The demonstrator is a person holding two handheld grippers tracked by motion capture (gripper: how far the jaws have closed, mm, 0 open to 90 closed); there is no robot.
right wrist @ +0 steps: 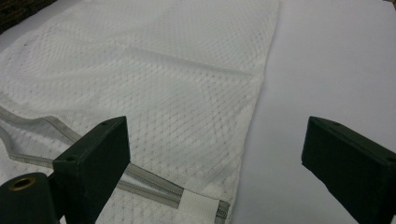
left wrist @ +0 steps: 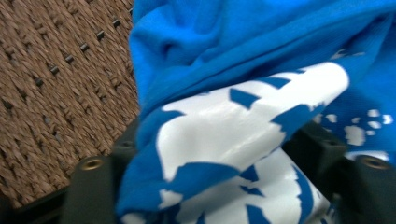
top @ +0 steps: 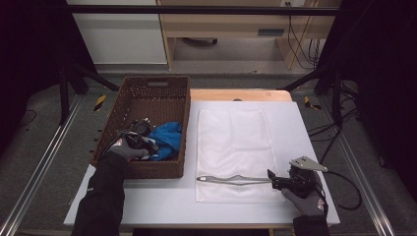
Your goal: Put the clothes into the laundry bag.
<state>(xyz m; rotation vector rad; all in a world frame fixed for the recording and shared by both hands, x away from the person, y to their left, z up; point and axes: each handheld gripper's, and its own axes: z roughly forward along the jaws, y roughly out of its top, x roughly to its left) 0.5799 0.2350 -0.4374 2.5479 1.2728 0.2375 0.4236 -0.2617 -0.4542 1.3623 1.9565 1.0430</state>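
Note:
A blue garment with white print (top: 167, 137) (left wrist: 233, 70) lies in the brown wicker basket (top: 147, 169) (left wrist: 56, 84) at the table's left. My left gripper (top: 140, 140) (left wrist: 224, 149) reaches into the basket, and the bunched cloth sits between its jaws, touching both of them. A white mesh laundry bag (top: 233, 142) (right wrist: 163, 84) lies flat on the white table (top: 300, 128). Its grey zipper edge (top: 231, 179) (right wrist: 154, 186) faces the front. My right gripper (top: 270, 179) (right wrist: 215, 154) stands open at the bag's front right corner, with its jaws wide apart over the zipper's end.
The basket's right wall stands close to the bag's left edge. Bare white table runs along the front and to the right of the bag. Black frame poles and cables stand beyond the table's sides.

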